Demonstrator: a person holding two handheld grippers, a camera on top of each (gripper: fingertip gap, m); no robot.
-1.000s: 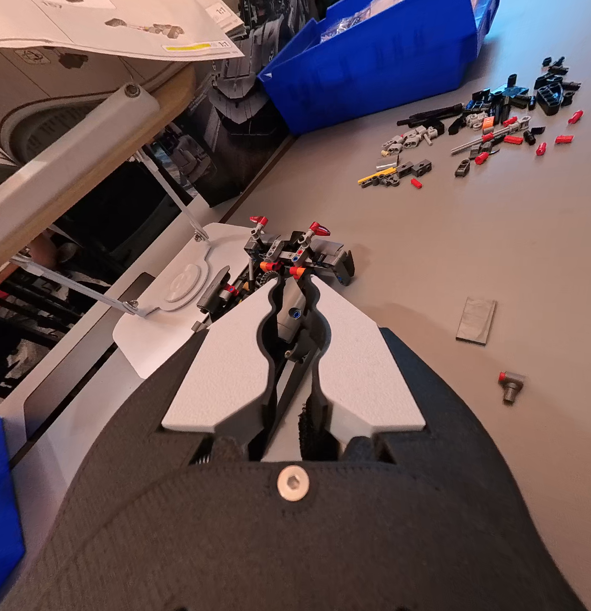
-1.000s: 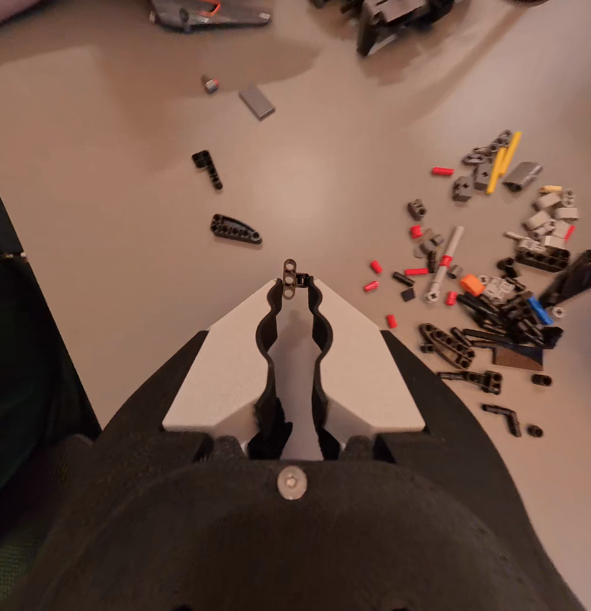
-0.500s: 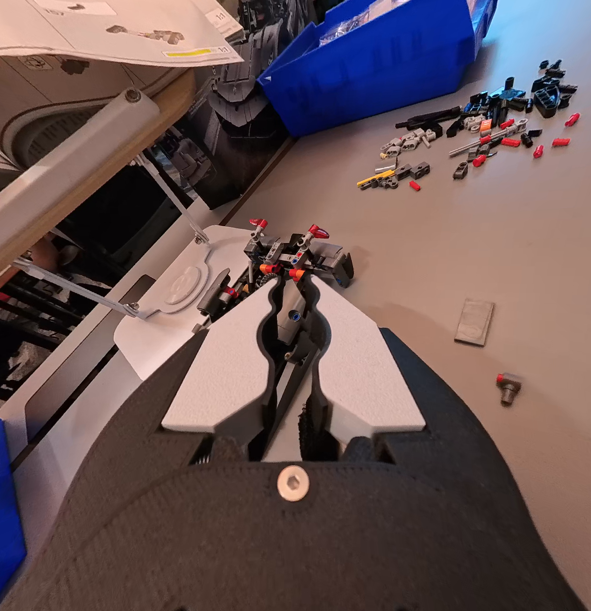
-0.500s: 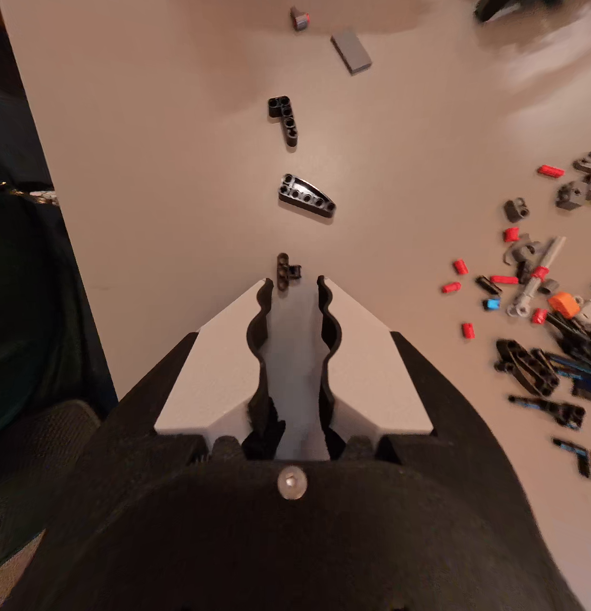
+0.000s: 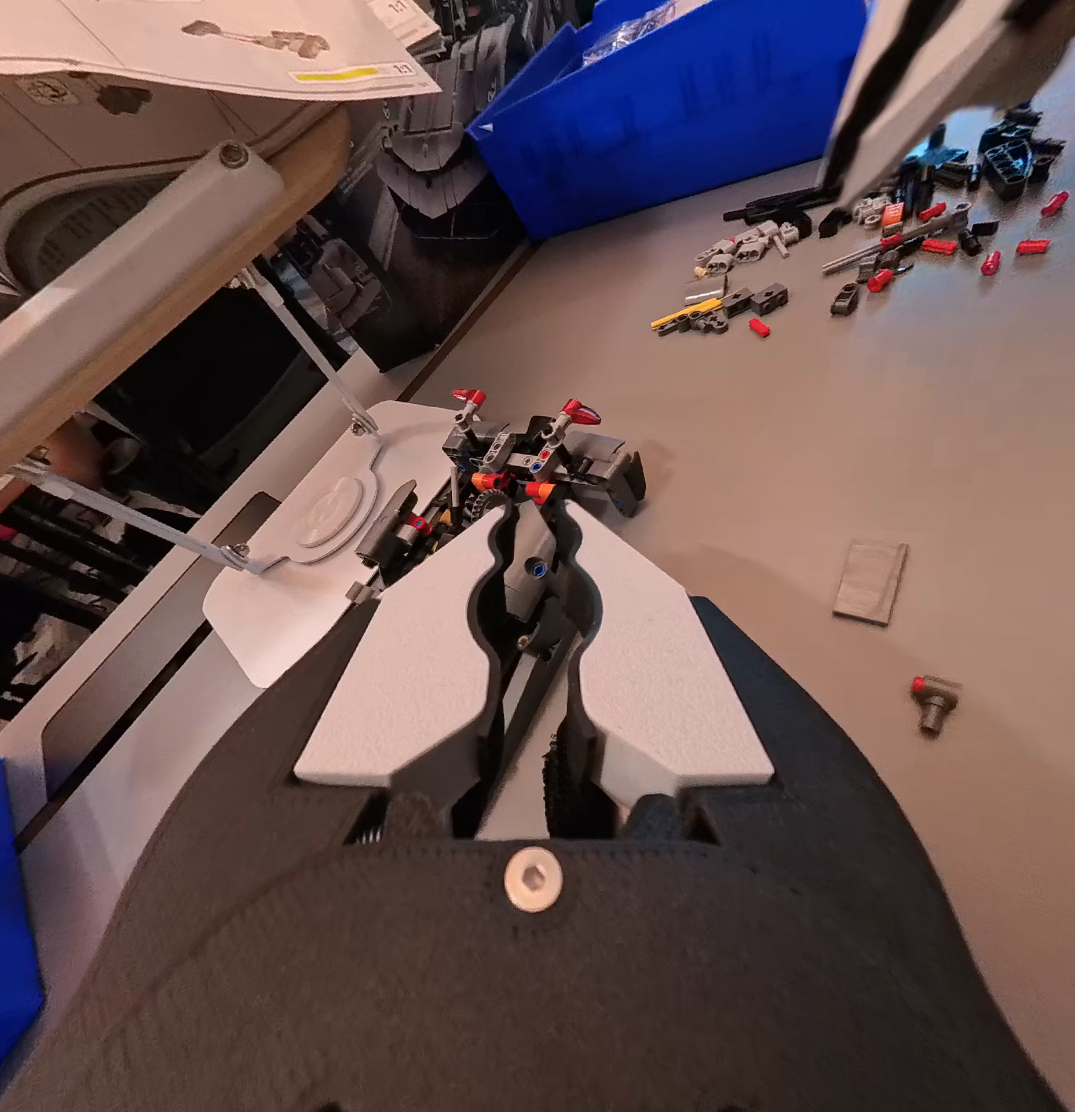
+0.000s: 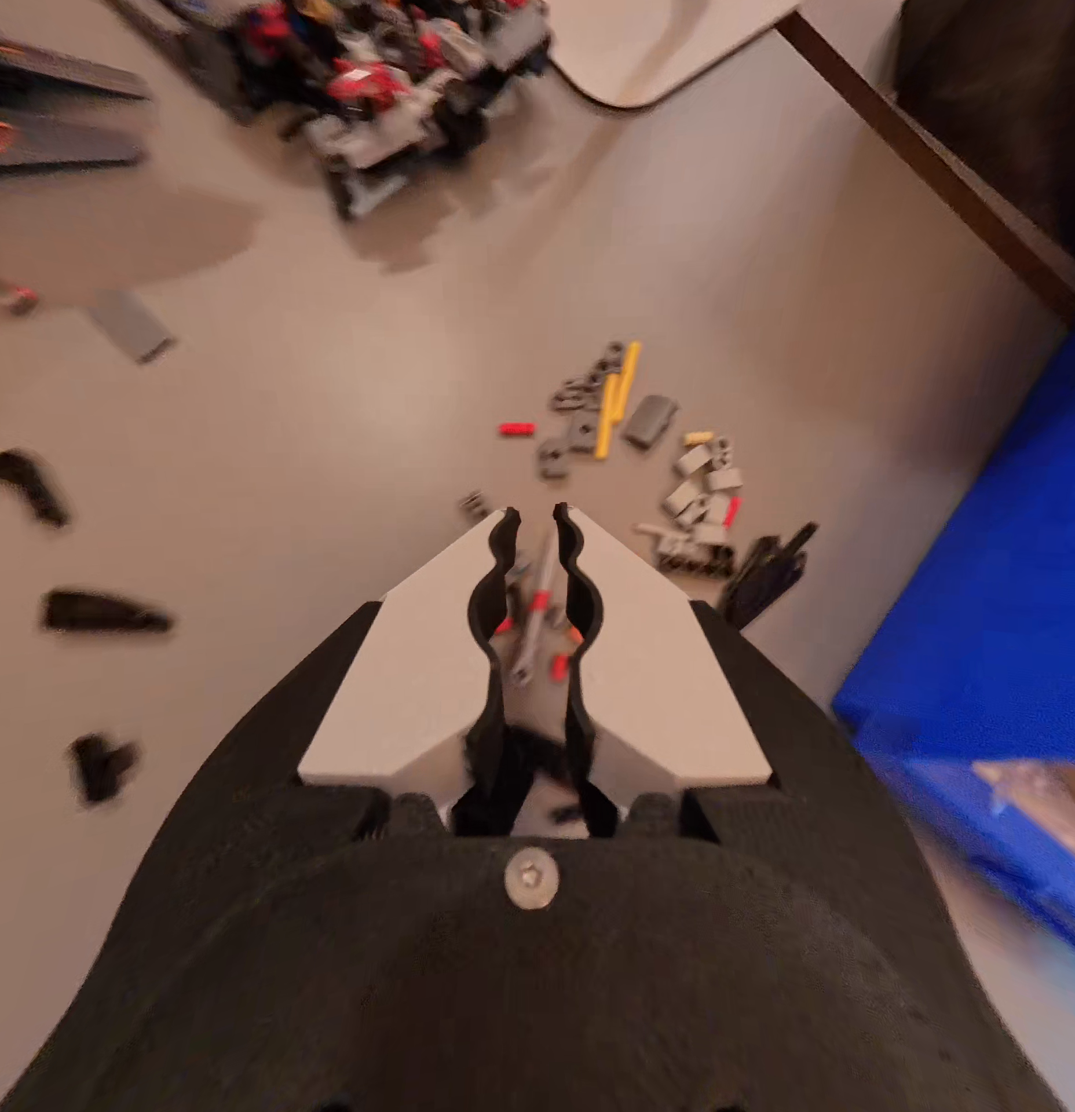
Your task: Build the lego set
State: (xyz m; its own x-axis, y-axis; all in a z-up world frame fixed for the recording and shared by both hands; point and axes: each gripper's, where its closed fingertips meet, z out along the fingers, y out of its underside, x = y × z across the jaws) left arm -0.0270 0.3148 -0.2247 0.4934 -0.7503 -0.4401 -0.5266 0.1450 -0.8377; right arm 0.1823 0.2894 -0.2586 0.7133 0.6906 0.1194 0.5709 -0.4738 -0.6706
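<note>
The part-built lego model [image 5: 541, 457], grey and black with red and orange bits, rests on the table beside a white stand base [image 5: 294, 541]. My left gripper [image 5: 535, 511] is shut on a grey part at the model's near end. The model shows blurred at the top of the right wrist view [image 6: 390, 90]. My right gripper [image 6: 535, 511] hangs over the loose parts pile [image 6: 607, 409], its tips a little apart with nothing between them; a grey axle with a red bush [image 6: 538, 602] lies on the table below. The right gripper also shows at the top right of the left wrist view [image 5: 920, 90].
A blue bin [image 5: 673, 120] stands behind the loose parts [image 5: 884, 234]; it also shows in the right wrist view [image 6: 1004, 602]. A grey tile [image 5: 869, 580] and a small grey-and-red piece [image 5: 935, 701] lie apart. Three black pieces [image 6: 102, 611] lie to the left. An instruction booklet [image 5: 192, 48] overhangs. The left gripper's tips are roughly 20 cm from the right gripper's.
My right gripper let go of a small black piece onto the table, then swung right over the parts pile with its jaws narrowed again. My left gripper kept its hold on the model.
</note>
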